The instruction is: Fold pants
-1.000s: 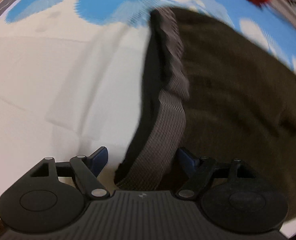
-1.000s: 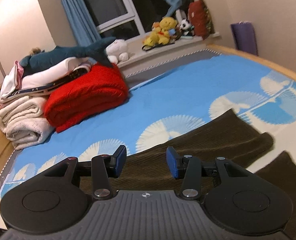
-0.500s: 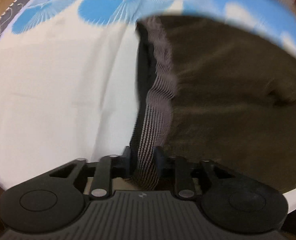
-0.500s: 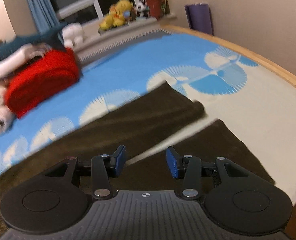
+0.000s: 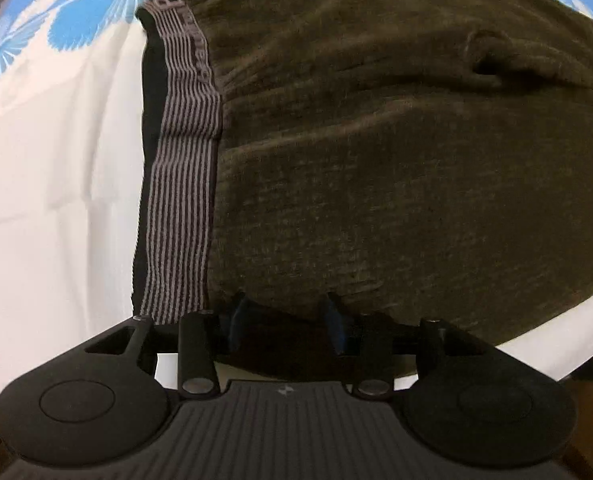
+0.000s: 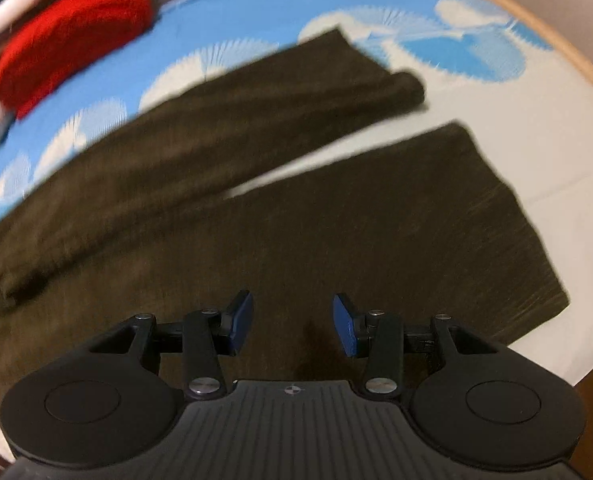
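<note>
Hovering over the waist end of the pants [image 5: 376,140], the left gripper [image 5: 284,320] is pointing straight down at the dark brown cloth, with the striped grey waistband [image 5: 180,208] lying just to the left of its fingers instead of between them. Its jaws have just been opening a little; in this view the blue pads [image 5: 238,320] are standing partly apart, low against the dark cloth, and I cannot tell whether a fold of fabric is caught between them or whether they are only touching the surface. The pants are lying spread on the blue and white bedsheet [image 5: 48,168], so the folding itself is looking barely begun, and the step in hand seems to be getting a hold at the waist. In the right wrist view, the right gripper [image 6: 292,322] is tilting steeply down over the nearer pant leg [image 6: 376,220], its jaws half spread and holding nothing, with cloth showing freely in the gap. The two legs are lying side by side with a narrow wedge of sheet between them, the far leg [image 6: 256,112] reaching toward a red blanket [image 6: 76,28] in a pile near the head of the bed. The next move is probably calling for each gripper to pinch one edge of the near side, at the waist and along the leg, and to carry it over onto the far leg evenly so the cloth is not bunching.
</note>
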{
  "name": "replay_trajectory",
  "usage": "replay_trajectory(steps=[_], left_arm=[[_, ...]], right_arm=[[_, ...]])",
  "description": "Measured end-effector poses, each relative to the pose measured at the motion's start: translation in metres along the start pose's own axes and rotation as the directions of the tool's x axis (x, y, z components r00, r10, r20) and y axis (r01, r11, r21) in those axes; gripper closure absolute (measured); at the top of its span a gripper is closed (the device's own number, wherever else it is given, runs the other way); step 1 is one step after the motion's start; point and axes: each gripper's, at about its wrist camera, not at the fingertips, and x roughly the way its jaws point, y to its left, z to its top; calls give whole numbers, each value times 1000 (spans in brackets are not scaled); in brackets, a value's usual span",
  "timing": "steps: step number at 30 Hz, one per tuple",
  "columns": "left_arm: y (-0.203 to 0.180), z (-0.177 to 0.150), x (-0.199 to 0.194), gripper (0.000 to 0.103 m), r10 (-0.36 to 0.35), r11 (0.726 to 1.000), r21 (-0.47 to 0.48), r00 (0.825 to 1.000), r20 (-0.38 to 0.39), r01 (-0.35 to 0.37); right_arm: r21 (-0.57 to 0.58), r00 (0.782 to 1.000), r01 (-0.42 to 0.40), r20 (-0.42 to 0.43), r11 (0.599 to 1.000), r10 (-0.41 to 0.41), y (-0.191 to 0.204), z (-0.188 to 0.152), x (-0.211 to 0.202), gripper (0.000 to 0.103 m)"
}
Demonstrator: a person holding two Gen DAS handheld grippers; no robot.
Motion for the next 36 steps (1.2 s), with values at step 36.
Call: replay_trajectory(steps=[36], left_arm=[[-67, 51, -134, 27, -55, 998, 41, 844, 533, 40]], right_arm=[[-201, 879, -62, 453, 978, 149, 53, -6, -57, 55]])
